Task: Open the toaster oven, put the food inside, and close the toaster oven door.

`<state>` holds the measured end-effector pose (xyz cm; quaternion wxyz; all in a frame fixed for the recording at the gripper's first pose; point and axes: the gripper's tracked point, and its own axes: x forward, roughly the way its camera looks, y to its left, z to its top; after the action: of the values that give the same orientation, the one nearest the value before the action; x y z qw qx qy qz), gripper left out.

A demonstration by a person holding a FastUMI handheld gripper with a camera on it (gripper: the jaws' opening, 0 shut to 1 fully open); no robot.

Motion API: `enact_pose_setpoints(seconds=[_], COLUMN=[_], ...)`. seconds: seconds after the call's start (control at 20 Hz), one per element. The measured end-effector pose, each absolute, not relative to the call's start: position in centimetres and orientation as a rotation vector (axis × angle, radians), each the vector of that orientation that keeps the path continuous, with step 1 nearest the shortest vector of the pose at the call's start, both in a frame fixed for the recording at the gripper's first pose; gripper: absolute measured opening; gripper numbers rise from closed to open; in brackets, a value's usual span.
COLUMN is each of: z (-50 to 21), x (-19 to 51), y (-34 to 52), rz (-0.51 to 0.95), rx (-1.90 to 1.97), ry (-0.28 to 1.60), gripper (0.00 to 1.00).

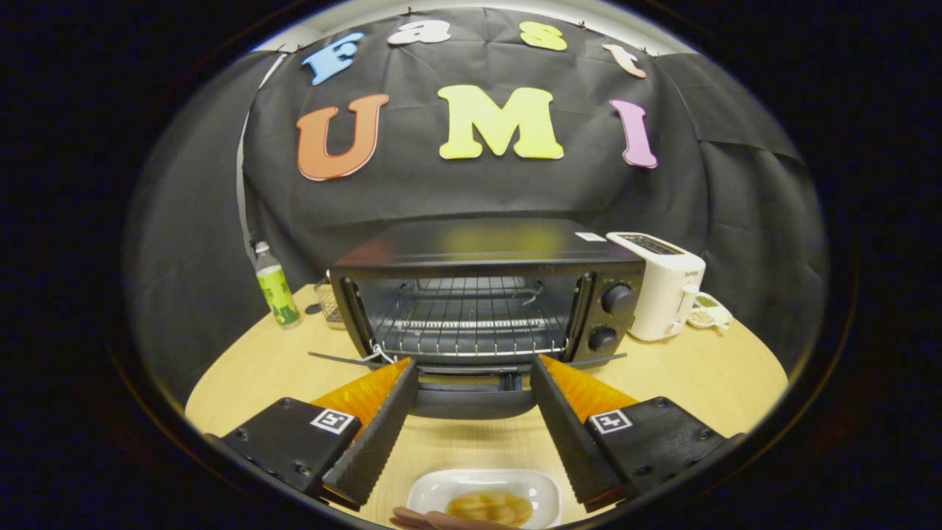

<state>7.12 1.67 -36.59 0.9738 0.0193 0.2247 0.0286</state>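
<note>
Black cloth walls close in behind a round pale wooden table (pixel 684 383). At the centre stands a black metal toaster oven (pixel 486 294), its door (pixel 471 394) dropped flat toward the jaws, so the wire rack inside shows bare. Two round knobs sit on its panel at 3 o'clock from the cavity. The jaws (pixel 471 434) are spread wide and hold nothing; the open door lies between the fingertips and the oven just beyond them. Low between the fingers, at 6 o'clock, rests a white rectangular dish (pixel 434 489) holding golden-brown food (pixel 489 506), with something brown at its near rim, cut off and hard to make out. At 9 o'clock from the oven stands a clear plastic bottle with a green label (pixel 275 285); a small mesh item beside it is half hidden by the oven. At 3 o'clock sits a white slot toaster (pixel 662 283), with a small white dish of pale bits (pixel 708 315) just past it.
</note>
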Motion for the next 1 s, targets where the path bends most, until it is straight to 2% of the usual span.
enact_pose_setpoints(seconds=[0.35, 0.55, 0.6, 1.0], z=[-40.9, -45.4, -44.2, -43.7], x=[3.9, 2.3, 2.6, -0.1], y=[1.1, 0.9, 0.9, 1.2], rz=[0.088, 0.079, 0.078, 0.096], rx=[0.064, 0.117, 0.126, 0.156], ry=[0.527, 0.690, 0.633, 0.686], gripper=[0.99, 0.99, 0.98, 0.99])
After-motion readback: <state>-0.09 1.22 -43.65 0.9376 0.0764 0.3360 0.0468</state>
